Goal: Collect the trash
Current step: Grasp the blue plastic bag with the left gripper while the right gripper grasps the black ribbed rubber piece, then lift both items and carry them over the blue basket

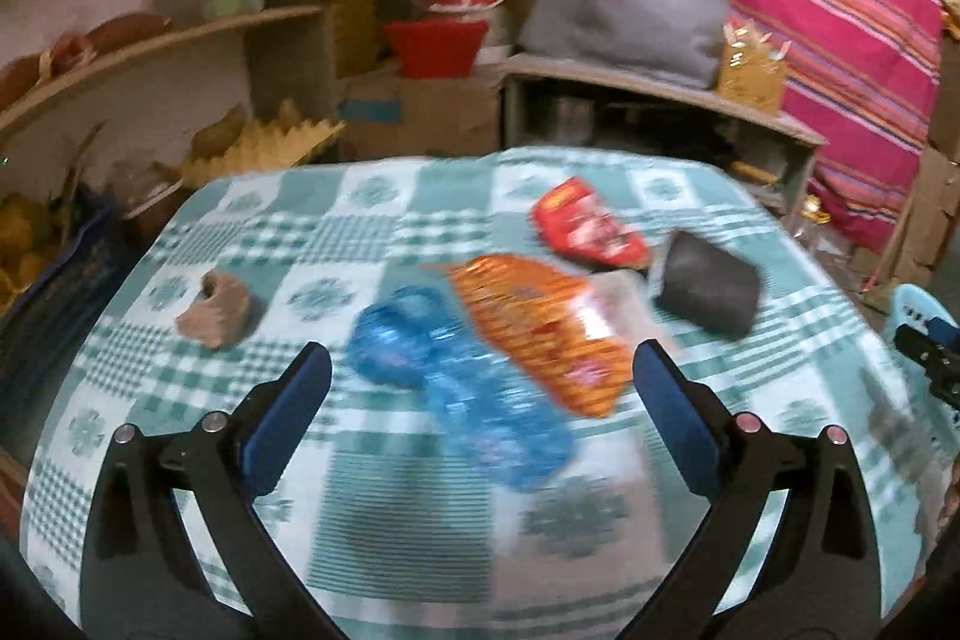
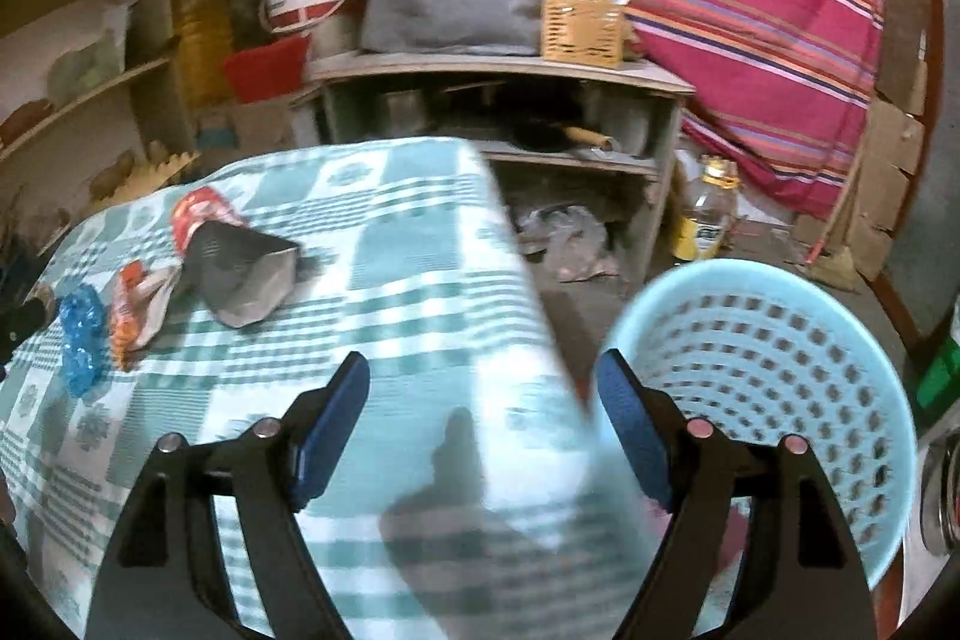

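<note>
Green-checked tablecloth [image 1: 420,550] carries a crumpled blue plastic wrapper [image 1: 456,388], light and crackly at frame centre, best pinched mid-fold; left gripper [image 1: 480,376] and right gripper [image 2: 483,400] both gape empty.

Three wrappers [image 1: 543,334], one blue bottle [image 1: 456,388], one basket [image 2: 774,400], one pouch [image 1: 708,286].

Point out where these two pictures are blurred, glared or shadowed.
Left wrist view: motion blur smears the blue wrapper; glare whitens the orange wrapper. Right wrist view: the basket rim and tablecloth edge streak; a gripper-shaped shadow falls on the cloth.
</note>
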### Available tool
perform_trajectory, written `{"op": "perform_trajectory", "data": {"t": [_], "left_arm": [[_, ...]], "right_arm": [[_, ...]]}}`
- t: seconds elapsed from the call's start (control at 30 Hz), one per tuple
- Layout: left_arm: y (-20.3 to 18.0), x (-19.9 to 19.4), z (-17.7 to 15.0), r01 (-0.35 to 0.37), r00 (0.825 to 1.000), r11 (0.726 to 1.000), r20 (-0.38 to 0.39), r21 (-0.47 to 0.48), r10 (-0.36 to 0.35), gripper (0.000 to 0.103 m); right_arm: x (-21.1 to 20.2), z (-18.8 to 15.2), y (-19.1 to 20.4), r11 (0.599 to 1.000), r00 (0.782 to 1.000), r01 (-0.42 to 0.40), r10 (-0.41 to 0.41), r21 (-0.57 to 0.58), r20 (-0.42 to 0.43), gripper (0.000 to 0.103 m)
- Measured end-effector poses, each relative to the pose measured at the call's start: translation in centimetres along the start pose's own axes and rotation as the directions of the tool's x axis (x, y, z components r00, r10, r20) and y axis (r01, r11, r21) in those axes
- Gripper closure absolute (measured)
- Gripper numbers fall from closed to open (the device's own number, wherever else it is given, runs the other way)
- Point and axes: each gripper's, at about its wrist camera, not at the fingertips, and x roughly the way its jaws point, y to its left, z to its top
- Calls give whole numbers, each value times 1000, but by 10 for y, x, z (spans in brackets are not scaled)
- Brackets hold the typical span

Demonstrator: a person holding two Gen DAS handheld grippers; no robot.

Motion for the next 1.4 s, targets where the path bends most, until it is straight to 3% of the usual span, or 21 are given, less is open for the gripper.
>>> {"op": "perform_trajectory", "data": {"t": [0.1, 0.47, 0.57, 0.73, 0.8, 0.87, 0.9, 1.0, 1.17, 1.4], "left_arm": [[14, 12, -1, -33, 999, 999, -25, -11, 32, 6], [23, 61, 3, -4, 991, 998, -137, -58, -4, 7], [21, 73, 5, 5, 985, 998, -169, -65, -16, 14], [27, 91, 4, 19, 969, 994, -243, -108, -45, 37], [31, 91, 5, 39, 970, 992, -232, -123, -67, 55], [33, 90, 4, 36, 970, 994, -234, -106, -60, 65], [35, 89, 3, 37, 970, 994, -234, -102, -60, 71], [41, 86, 1, 43, 970, 995, -234, -89, -63, 78], [50, 76, 2, 25, 977, 998, -209, -59, -36, 79], [55, 68, 10, 19, 988, 1000, -154, -4, -19, 79]], "right_arm": [[7, 1, 18, 999, 1000, -11, 11, -30, -10, 26], [41, 11, 61, 996, 998, -37, 33, -77, -59, 26], [50, 14, 68, 995, 997, -44, 38, -85, -69, 26], [61, 17, 76, 995, 992, -81, 74, -63, -100, 26], [61, 18, 83, 993, 992, -90, 83, -71, -94, 26], [59, 18, 90, 992, 993, -97, 90, -83, -82, 12], [57, 18, 94, 991, 993, -98, 92, -92, -72, 12], [57, 20, 105, 989, 993, -101, 94, -109, -69, 12], [61, 29, 126, 992, 992, -111, 107, -64, -71, 10], [78, 43, 151, 997, 996, -64, 61, -42, -68, 7]]}}
